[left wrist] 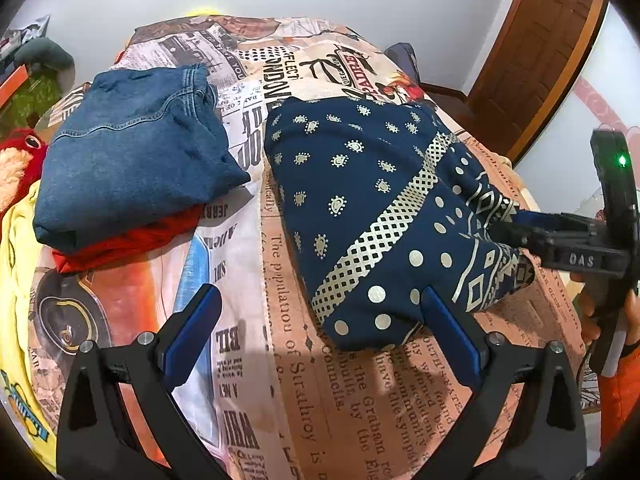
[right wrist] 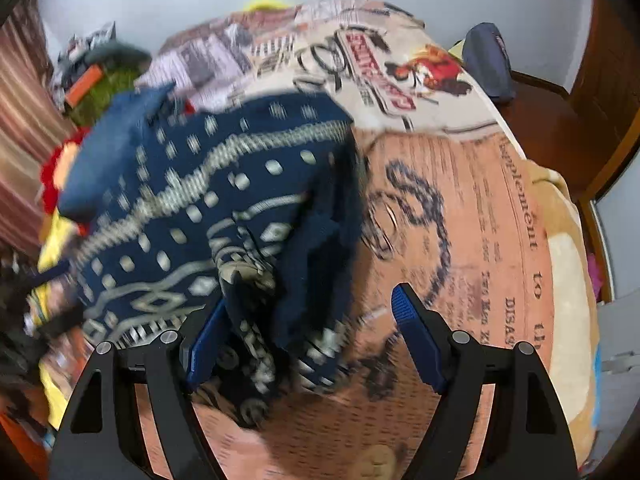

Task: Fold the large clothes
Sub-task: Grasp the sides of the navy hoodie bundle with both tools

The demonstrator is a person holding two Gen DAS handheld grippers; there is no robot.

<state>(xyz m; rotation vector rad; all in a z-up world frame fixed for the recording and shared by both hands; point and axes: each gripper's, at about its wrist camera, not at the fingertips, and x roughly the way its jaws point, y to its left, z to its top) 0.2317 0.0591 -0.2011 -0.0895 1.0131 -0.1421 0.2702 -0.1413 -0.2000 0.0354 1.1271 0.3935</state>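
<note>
A navy garment [left wrist: 372, 208] with cream dots and patterned bands lies folded on the bed. My left gripper [left wrist: 320, 320] is open just in front of its near edge, the right finger touching the cloth. My right gripper [right wrist: 308, 320] is open at the garment's right end [right wrist: 224, 216], with loose folds lying between its fingers; the view is motion-blurred. The right gripper also shows in the left wrist view [left wrist: 568, 240], its fingertips against the garment's right edge.
Folded blue jeans [left wrist: 132, 152] rest on a red garment [left wrist: 128, 240] at the left. A newspaper-print bedsheet [left wrist: 280, 380] covers the bed. Yellow cloth [left wrist: 16, 264] and a red plush toy [left wrist: 20, 156] lie at the far left. A wooden door [left wrist: 540, 40] stands at the right.
</note>
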